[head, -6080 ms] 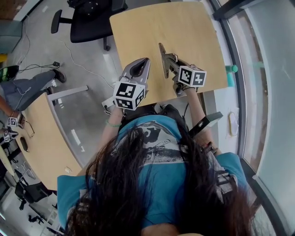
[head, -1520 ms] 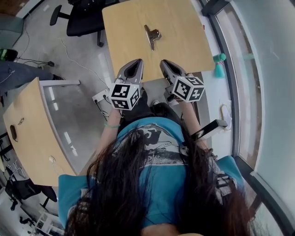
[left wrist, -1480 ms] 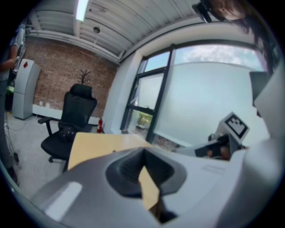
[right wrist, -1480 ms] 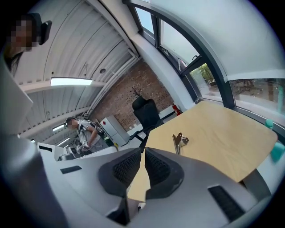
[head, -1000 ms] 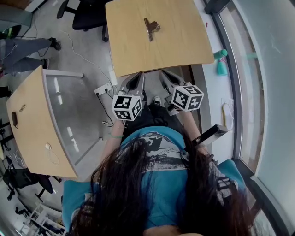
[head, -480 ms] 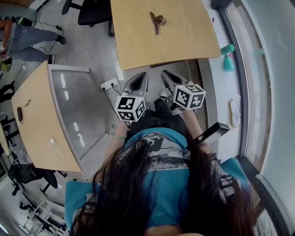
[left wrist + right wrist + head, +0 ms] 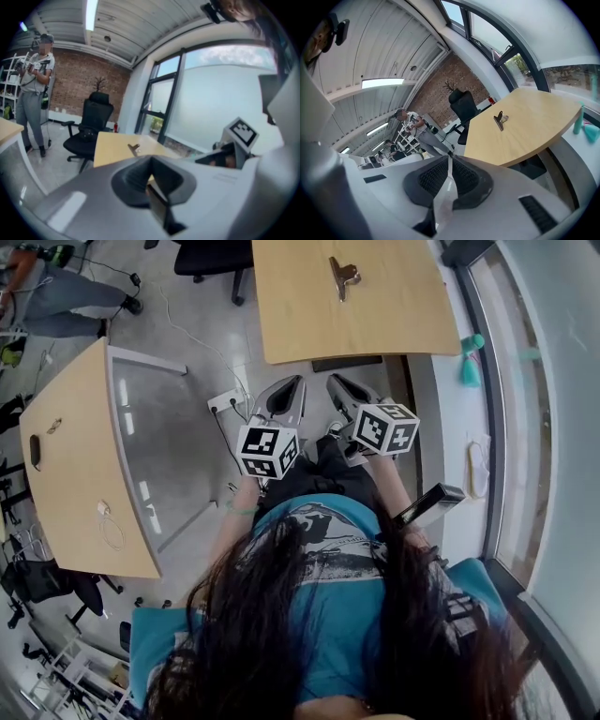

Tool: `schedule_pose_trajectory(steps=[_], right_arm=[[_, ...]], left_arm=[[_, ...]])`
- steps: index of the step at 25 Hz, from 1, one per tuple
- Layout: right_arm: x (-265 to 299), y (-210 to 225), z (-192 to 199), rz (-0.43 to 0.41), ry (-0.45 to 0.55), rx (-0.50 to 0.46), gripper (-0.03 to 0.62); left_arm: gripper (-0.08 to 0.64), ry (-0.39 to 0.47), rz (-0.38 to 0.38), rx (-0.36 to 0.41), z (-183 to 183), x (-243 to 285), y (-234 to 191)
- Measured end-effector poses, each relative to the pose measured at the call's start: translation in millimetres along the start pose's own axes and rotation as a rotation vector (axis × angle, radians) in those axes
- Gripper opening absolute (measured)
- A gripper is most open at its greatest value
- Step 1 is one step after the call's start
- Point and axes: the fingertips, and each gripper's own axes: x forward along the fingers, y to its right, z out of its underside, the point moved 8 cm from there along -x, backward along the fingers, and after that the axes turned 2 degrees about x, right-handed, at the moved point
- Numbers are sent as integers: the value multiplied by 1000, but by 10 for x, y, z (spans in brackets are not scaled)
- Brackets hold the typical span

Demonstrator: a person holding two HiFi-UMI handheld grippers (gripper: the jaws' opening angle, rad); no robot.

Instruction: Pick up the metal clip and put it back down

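The metal clip (image 7: pixel 343 276) lies alone on the far wooden table (image 7: pixel 375 329), handles toward me; it also shows small in the left gripper view as the clip (image 7: pixel 134 149) and in the right gripper view as the clip (image 7: pixel 500 119). My left gripper (image 7: pixel 293 383) and right gripper (image 7: pixel 334 382) hang side by side close to my body, over the floor, well short of the table's near edge. Both point toward the table. The left gripper (image 7: pixel 151 178) and the right gripper (image 7: pixel 449 169) each have their pads together with nothing between them.
A black office chair (image 7: pixel 214 253) stands beyond the table's left corner. A second wooden table (image 7: pixel 66 456) with a glass side panel is at my left. A power strip (image 7: pixel 225 403) and cable lie on the floor. A teal bottle (image 7: pixel 470 356) sits by the window; a person (image 7: pixel 52 296) stands far left.
The table and clip have drawn farther away in the head view as I backed off. Both grippers stay together near my body, jaws unchanged. The clip has not moved on the table.
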Motion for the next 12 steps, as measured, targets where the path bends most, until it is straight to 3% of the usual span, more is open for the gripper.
schedule_pose_trajectory(steps=[12], right_arm=[[-380,-679,713,93,48,-14,38]], left_arm=[[3,48,84,-21,182,-892,-153]])
